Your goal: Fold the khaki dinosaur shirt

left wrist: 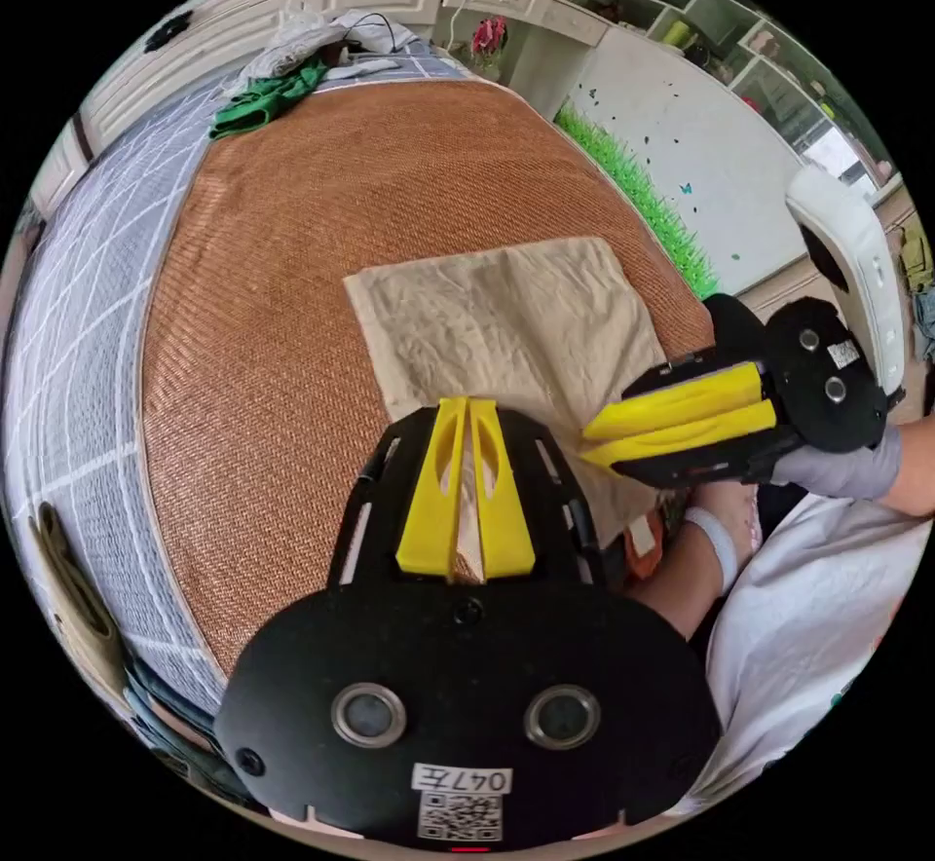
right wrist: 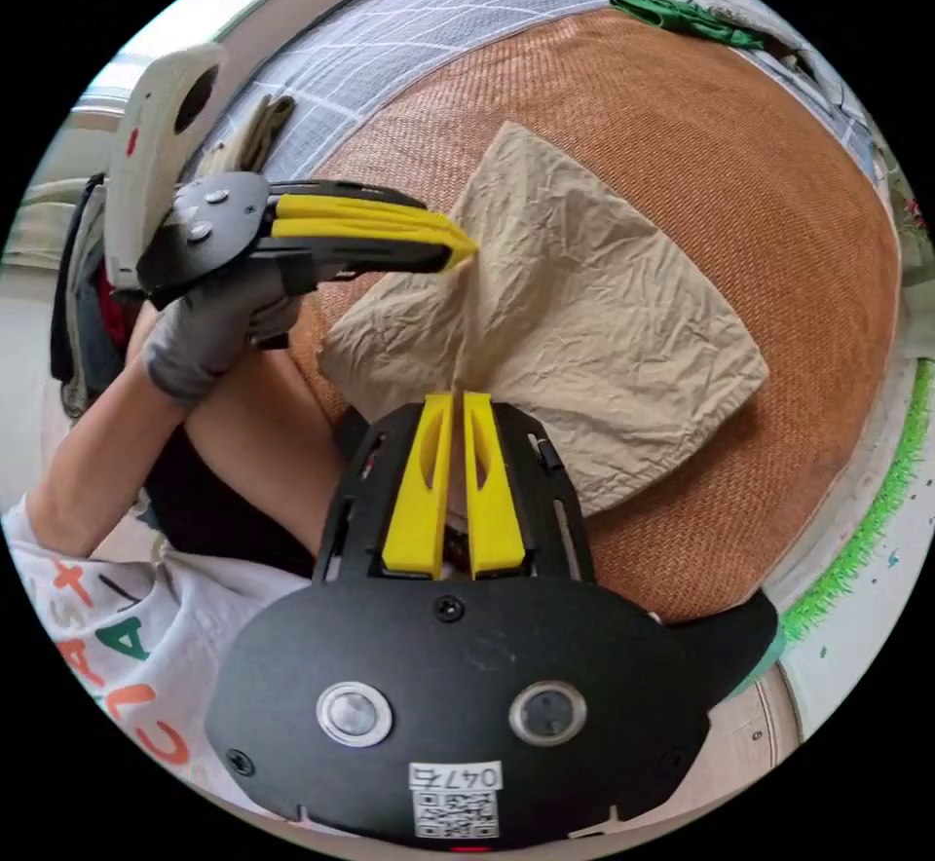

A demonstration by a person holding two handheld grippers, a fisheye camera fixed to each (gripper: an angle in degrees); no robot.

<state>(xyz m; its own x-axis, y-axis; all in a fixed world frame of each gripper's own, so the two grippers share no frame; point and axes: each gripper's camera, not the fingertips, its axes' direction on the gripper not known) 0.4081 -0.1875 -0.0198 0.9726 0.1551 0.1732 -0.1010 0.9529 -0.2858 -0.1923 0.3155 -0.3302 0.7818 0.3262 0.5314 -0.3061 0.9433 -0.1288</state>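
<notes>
Two yellow-jawed tools grip the near edge of the khaki shirt (left wrist: 506, 335), which lies folded into a rough rectangle on a woven brown mat (left wrist: 282, 296) over a bed with a grey grid-patterned sheet (left wrist: 68, 316). In the left gripper view the left tool (left wrist: 467, 405) sits at lower centre, its jaws narrowed almost together with a strip of the khaki cloth pinched between them. To its right, the right tool (left wrist: 589, 442) comes in from the right edge of the frame, jaws close together, tips at the shirt's edge, held by a gloved hand (left wrist: 847, 467).

In the right gripper view the right tool (right wrist: 458, 400) at lower centre has its jaws nearly together on a raised fold of the shirt (right wrist: 604, 316). The left tool (right wrist: 466, 247) reaches in from the upper left, tips clamped on the cloth's lifted edge. A green garment (left wrist: 263, 101) lies at the mat's far end, well apart from the shirt.
</notes>
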